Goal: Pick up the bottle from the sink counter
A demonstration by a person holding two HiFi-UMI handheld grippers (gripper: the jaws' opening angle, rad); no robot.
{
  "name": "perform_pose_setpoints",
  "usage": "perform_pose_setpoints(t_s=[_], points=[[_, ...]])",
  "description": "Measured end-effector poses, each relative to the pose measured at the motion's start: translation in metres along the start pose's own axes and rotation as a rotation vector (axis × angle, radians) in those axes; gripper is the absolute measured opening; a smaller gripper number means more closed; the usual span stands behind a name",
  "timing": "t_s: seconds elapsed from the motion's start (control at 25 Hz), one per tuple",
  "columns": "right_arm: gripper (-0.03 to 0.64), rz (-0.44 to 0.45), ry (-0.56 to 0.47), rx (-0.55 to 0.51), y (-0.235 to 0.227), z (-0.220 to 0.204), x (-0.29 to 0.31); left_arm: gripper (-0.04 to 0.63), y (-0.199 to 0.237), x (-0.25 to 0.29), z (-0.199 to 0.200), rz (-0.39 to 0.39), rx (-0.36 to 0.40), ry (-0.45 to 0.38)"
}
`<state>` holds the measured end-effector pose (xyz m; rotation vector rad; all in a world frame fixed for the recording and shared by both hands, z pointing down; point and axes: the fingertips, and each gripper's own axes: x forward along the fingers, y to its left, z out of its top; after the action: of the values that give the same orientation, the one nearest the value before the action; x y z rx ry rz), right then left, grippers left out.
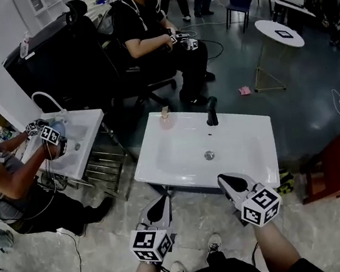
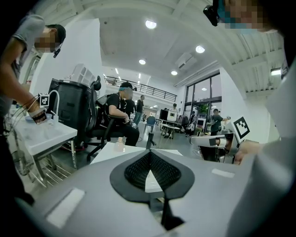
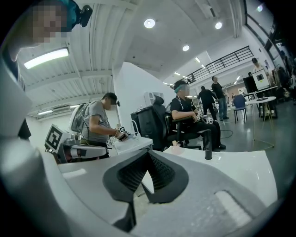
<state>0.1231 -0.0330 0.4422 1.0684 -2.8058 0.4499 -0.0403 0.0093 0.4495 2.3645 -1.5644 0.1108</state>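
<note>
Left gripper point(image 1: 162, 204) hovers at the near edge of the sink counter point(image 1: 176, 174), jaws pressed together on nothing — right gripper point(image 1: 231, 183) beside it, closed and empty too. The small bottle point(image 1: 165, 115) stands on the far rim, just left of the black faucet point(image 1: 212, 112) — well apart from both.

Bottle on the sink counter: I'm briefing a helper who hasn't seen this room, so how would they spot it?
Find the white sink counter in the middle of the head view, nearest the camera. On its far rim, left of the black faucet, stands the bottle. It is small, pale and pinkish, the only loose item on that counter.
</note>
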Motion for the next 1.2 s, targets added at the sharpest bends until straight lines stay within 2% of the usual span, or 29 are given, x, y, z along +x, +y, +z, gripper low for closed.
perform_pose_setpoints(t_s=[1.2], points=[[0.0,0.111,0.007,0.003,-0.067,0.025,0.014,0.003,-0.019,0.068,0.021,0.112,-0.007,-0.009]])
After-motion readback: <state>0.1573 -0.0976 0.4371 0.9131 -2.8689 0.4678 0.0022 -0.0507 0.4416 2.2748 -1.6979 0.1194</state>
